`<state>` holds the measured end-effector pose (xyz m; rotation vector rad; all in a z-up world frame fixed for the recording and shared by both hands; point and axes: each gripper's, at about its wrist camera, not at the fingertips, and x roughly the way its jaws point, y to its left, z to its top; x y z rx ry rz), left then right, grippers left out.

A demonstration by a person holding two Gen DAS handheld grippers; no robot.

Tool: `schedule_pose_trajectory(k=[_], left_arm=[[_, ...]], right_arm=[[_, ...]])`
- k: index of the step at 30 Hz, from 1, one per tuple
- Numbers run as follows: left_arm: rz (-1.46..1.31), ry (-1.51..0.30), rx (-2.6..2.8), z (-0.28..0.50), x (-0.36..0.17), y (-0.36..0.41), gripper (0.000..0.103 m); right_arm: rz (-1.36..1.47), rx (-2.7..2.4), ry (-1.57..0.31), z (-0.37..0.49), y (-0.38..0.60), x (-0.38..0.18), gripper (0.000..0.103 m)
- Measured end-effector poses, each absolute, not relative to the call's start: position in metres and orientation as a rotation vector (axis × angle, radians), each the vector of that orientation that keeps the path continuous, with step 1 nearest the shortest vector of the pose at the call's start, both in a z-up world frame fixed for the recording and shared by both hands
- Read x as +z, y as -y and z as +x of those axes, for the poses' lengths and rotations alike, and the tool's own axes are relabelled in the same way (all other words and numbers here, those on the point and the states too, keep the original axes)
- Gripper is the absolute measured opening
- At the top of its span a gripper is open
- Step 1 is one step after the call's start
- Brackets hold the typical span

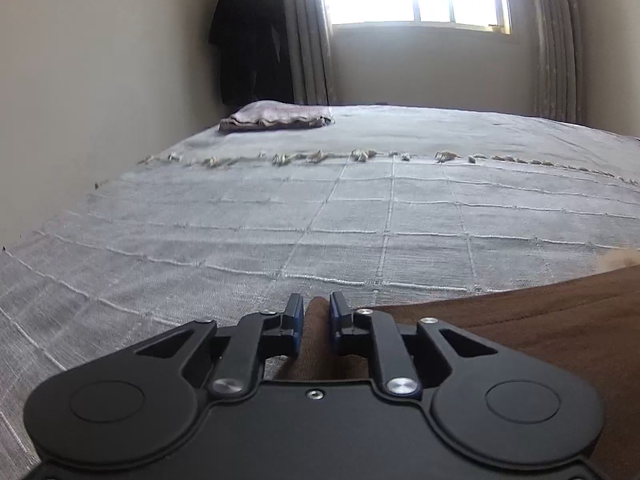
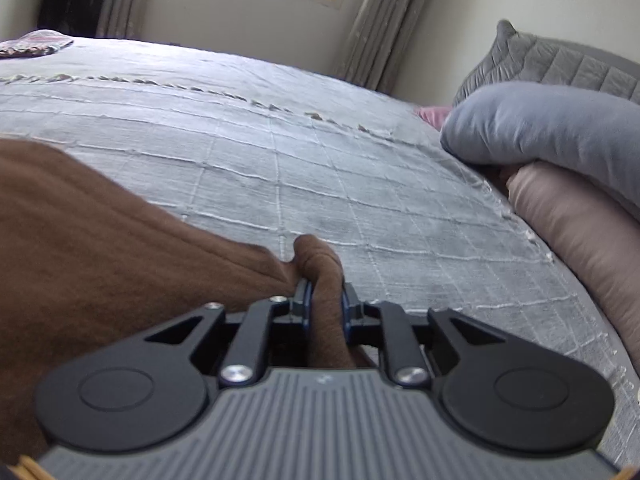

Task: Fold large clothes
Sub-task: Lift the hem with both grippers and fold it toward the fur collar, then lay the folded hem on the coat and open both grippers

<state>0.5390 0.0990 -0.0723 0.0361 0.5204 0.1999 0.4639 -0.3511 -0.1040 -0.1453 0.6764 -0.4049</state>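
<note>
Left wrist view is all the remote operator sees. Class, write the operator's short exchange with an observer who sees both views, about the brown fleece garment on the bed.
Operator: My left gripper pinches the edge of the brown fleece garment. Is its other end held?
Observer: Yes. The right gripper is shut on a bunched fold of it.
Operator: What lies further right, beyond my picture?
Observer: A soft blue-grey pillow lies on top of a pale pink pillow at the edge of the grey woven bedspread.
</note>
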Motion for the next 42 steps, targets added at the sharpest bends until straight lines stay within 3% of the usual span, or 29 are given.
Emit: schedule_pose_trajectory(k=[4, 7, 8, 9, 11, 17, 20, 22, 25, 27, 31, 34, 42], left_arm=[[0.089, -0.503, 0.224, 0.52, -0.053, -0.091, 0.027], [0.048, -0.441, 0.14, 0.486, -0.024, -0.079, 0.06], [0.035, -0.418, 0.099, 0.476, -0.014, -0.068, 0.069], [0.022, -0.402, 0.053, 0.468, -0.006, -0.055, 0.072], [-0.02, -0.4, -0.059, 0.457, 0.003, -0.028, 0.08], [0.055, -0.489, -0.103, 0.464, -0.034, 0.009, 0.085], [0.174, -0.498, -0.007, 0.47, -0.053, -0.031, 0.085], [0.133, -0.52, -0.006, 0.469, -0.058, -0.076, 0.098], [0.064, -0.592, 0.152, 0.471, -0.053, -0.115, 0.097], [0.054, -0.599, 0.156, 0.461, -0.042, -0.123, 0.096], [0.068, -0.621, 0.032, 0.421, -0.014, -0.12, 0.096], [0.022, -0.661, -0.046, 0.384, 0.0, -0.119, 0.098], [-0.228, -0.767, -0.061, 0.3, -0.002, -0.169, 0.101]], right_arm=[[-0.152, -0.474, -0.646, 0.441, 0.349, -0.083, 0.039], [-0.155, -0.434, -0.572, 0.417, 0.331, -0.049, 0.052], [-0.157, -0.397, -0.543, 0.411, 0.318, -0.037, 0.063], [-0.157, -0.353, -0.52, 0.407, 0.301, -0.026, 0.07], [-0.144, -0.226, -0.512, 0.407, 0.262, -0.012, 0.074], [-0.141, -0.104, -0.608, 0.422, 0.205, -0.038, 0.074], [-0.11, -0.161, -0.61, 0.417, 0.262, -0.052, 0.08], [-0.11, -0.298, -0.652, 0.412, 0.311, -0.061, 0.081], [0.008, -0.451, -0.724, 0.389, 0.381, -0.074, 0.081], [0.148, -0.448, -0.719, 0.371, 0.406, -0.065, 0.081], [0.074, -0.346, -0.696, 0.342, 0.394, -0.033, 0.081], [0.07, -0.245, -0.696, 0.316, 0.381, -0.012, 0.087], [0.13, -0.194, -0.769, 0.244, 0.375, -0.001, 0.094]])
